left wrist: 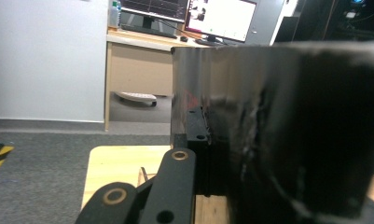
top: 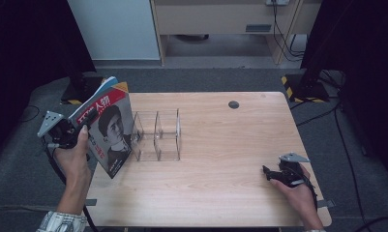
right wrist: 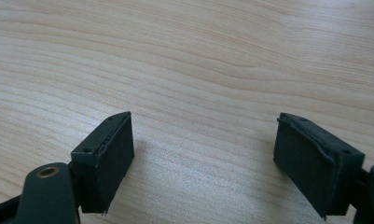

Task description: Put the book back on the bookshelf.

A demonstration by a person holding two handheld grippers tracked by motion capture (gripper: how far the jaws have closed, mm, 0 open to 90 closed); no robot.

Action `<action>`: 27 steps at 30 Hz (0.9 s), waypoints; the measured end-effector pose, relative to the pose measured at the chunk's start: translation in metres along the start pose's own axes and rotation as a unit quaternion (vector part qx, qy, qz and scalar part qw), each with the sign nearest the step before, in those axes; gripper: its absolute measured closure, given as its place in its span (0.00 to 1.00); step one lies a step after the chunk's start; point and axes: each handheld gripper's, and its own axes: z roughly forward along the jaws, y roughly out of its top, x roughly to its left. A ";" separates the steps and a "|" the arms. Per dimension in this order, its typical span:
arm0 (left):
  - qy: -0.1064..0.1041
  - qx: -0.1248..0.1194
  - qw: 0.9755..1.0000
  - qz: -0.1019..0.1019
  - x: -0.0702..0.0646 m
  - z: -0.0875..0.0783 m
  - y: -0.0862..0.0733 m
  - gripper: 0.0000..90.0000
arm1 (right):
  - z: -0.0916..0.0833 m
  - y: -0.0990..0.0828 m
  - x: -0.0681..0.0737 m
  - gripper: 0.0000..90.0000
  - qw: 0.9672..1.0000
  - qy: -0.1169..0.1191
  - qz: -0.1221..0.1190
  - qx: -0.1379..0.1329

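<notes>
Magazine: a thin glossy magazine (top: 109,128) with a red, white and black cover that bears a printed portrait and large characters, held up in the air and tilted, over the left edge of the tabletop (top: 216,193).
Magazine close up: in the left gripper view its dark, shiny surface (left wrist: 292,135) stands upright right against the camera and takes up the right half of the picture.
Left gripper: the left gripper (top: 80,129), black with a grey three-cornered plate on top, is in the person's left hand (top: 74,157) off the left edge of the tabletop.
Left fingers: clenched on the magazine's left edge; one black finger (left wrist: 194,123) lies flat against the cover.
Organiser: a clear plastic rack with upright dividers (top: 157,135) stands on the tabletop near the left edge, just beside the magazine, whose right edge overlaps its left end in the high view; whether they touch is not clear.
Right gripper: the right gripper (top: 271,172), black with a grey plate, is in the person's right hand (top: 298,191) near the front right corner of the tabletop, pointing toward the left edge.
Right fingers: released, the two black pads (right wrist: 107,158) well apart with bare pale wood between them.
Tabletop: light wood grain, with a small dark round hole (top: 233,104) near the far edge.
</notes>
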 end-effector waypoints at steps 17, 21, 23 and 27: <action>0.008 -0.026 0.999 -0.016 0.003 -0.006 -0.015 0.96 | 0.000 0.000 0.000 0.22 1.000 0.000 0.000 0.000; 0.012 -0.026 0.999 -0.016 0.001 -0.004 -0.018 0.96 | 0.000 0.000 0.000 0.22 1.000 0.000 0.000 0.000; 0.011 -0.029 0.999 -0.018 0.000 -0.004 -0.018 0.96 | 0.000 0.000 0.000 0.22 1.000 0.000 0.000 0.000; 0.014 -0.032 0.999 -0.017 -0.002 -0.003 -0.018 0.96 | 0.000 0.000 0.000 0.22 1.000 0.001 0.000 0.000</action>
